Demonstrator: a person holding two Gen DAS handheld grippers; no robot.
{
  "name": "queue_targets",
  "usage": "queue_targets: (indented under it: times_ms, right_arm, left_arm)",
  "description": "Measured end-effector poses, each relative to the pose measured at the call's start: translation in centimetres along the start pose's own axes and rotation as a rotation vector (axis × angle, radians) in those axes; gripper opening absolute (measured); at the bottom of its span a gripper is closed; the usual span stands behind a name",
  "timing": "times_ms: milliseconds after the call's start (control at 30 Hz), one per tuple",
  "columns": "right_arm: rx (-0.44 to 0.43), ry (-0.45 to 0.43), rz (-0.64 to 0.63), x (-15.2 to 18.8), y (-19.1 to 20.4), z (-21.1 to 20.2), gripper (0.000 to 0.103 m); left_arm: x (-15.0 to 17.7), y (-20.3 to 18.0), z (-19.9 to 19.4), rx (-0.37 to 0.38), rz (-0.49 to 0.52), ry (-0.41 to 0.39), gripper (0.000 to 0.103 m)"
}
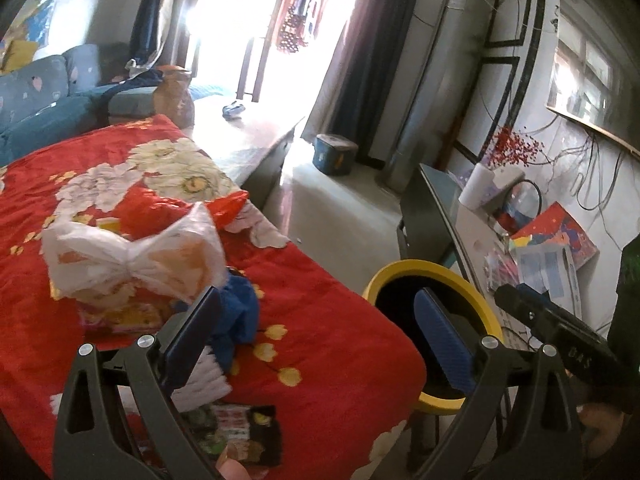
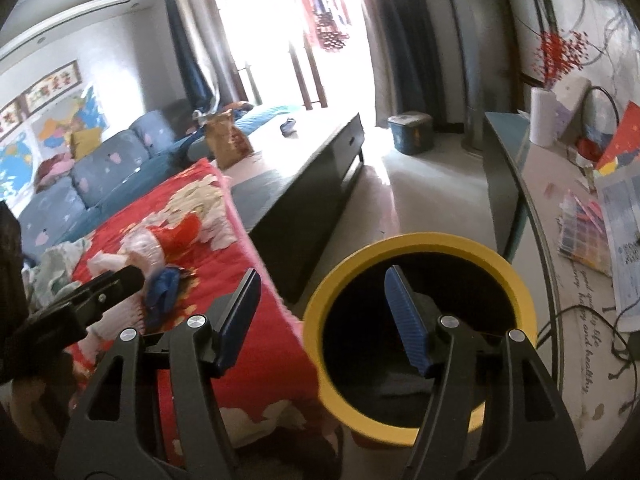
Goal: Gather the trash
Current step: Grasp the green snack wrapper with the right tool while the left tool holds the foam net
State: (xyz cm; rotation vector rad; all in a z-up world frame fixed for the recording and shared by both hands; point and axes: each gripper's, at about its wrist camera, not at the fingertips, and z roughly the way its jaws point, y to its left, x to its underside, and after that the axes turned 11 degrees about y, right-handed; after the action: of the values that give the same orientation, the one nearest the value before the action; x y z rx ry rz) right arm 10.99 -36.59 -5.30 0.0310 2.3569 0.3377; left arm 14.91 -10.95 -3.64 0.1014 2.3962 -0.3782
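A table under a red flowered cloth [image 1: 312,300] holds the trash: a knotted white plastic bag [image 1: 132,256], a crumpled blue piece [image 1: 238,312], a red wrapper [image 1: 228,202] and a dark printed packet [image 1: 240,428]. Beside the table's corner, on the floor, stands a yellow-rimmed bin [image 1: 416,266] with a dark inside. My left gripper [image 1: 318,291] is open wide above the table edge, its left finger by the blue piece, nothing between the pads. My right gripper [image 2: 322,271] hangs open over the bin [image 2: 420,240], holding nothing.
A dark low table [image 2: 304,200] with a brown paper bag [image 2: 228,140] runs behind the red cloth, and a blue sofa [image 2: 92,176] lies to the left. A desk [image 2: 560,208] with papers, cables and a paper roll is on the right. A blue tub [image 2: 410,134] sits on the floor.
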Motion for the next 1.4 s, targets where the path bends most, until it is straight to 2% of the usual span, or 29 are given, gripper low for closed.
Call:
queue_targets:
  times_ms: [700, 1033, 1200, 1333, 1400]
  right_arm:
    - [-0.099, 0.036, -0.2, 1.7, 7.7, -0.1, 0.058]
    - [-0.152, 0.096, -0.301, 3.1, 11.5, 0.9, 0.058]
    - [-0.181, 0.144, -0.335, 3.9, 13.6, 1.9, 0.058]
    - [-0.185, 0.173, -0.366, 4.5, 14.8, 2.7, 0.058]
    - [-0.182, 0.183, -0.377, 4.7, 15.3, 3.1, 0.058]
  left_arm:
    - [0.8, 7.0, -3.8, -0.068, -0.137, -0.07, 0.096]
    - [2.4, 11.5, -5.5, -0.107, -0.232, -0.065, 0.096]
    - [3.8, 14.3, -5.4, -0.027, -0.283, -0.018, 0.096]
    - [5.4, 16.6, -5.4, -0.027, -0.322, 0.006, 0.096]
    - [6.2, 17.8, -5.2, 0.0, -0.35, 0.016, 0.096]
